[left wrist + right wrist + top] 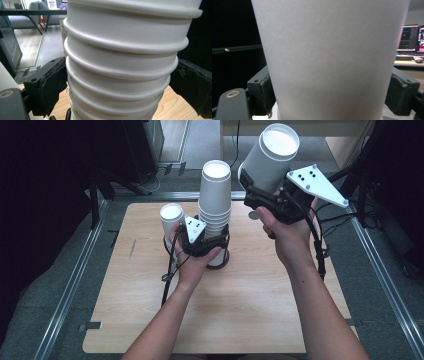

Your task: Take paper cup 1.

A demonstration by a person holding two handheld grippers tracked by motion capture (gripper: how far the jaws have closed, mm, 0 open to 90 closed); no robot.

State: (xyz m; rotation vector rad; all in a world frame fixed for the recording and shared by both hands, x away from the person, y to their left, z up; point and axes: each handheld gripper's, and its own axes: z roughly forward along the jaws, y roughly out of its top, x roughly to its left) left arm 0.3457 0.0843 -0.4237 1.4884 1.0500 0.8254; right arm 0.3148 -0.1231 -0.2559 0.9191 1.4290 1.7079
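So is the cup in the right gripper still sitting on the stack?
No, the right gripper holds the single cup up in the air, apart from the stack on the table.

White cup aloft, tilted; cup stack upright on table.

Matt white paper cups, pale wood-grain table

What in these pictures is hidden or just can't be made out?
- Foot of the cup stack: high view, behind the left gripper.
- Stack's top: left gripper view, cut off by the edge.
- Single cup: right gripper view, rim and base cut off.
- Small cup: base behind the hand.
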